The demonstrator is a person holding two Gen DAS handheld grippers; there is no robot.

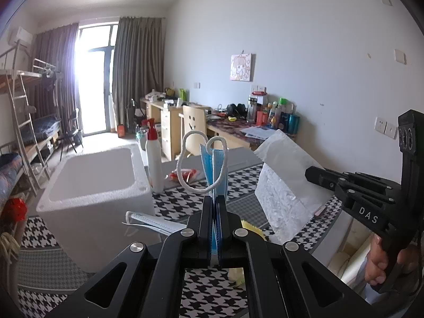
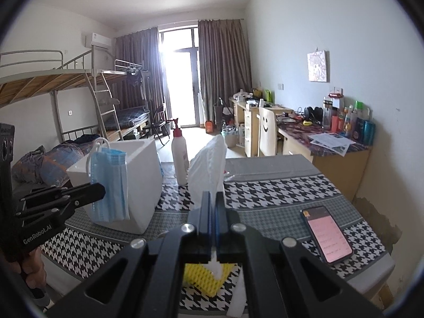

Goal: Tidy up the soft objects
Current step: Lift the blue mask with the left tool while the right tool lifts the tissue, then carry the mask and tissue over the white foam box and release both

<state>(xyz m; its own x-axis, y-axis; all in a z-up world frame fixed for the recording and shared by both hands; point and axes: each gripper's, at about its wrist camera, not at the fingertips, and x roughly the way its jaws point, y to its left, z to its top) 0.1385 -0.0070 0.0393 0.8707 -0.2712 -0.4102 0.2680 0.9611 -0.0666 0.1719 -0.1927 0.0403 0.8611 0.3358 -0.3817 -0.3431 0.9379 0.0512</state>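
Blue pleated fabric of a face mask point(image 1: 214, 171) is standing up between the closed fingers of the left gripper point(image 1: 214, 204), its white ear loops point(image 1: 190, 159) curling above the tips. In the right wrist view the same mask is hanging against the near wall of the white foam box point(image 2: 143, 175). The right gripper point(image 2: 212, 201) is pinching a white plastic bag point(image 2: 208, 169), jaws shut on its lower edge, and the bag is rising upright between the box and the bare right part of the table.

A white pump bottle point(image 2: 180, 156) with a red top is standing just behind the box and beside the bag. A second mask point(image 1: 156, 222), white side up, is lying on the houndstooth tablecloth point(image 2: 278, 188) at the foot of the box. A yellow foam net point(image 2: 206, 278) is lying under the right gripper, and a phone point(image 2: 327, 234) with a lit pink screen is resting near the table's right edge. A red-and-white packet point(image 1: 182, 175) is sitting behind the held mask. The box's open top is facing upward, with the bottle close by its far corner.
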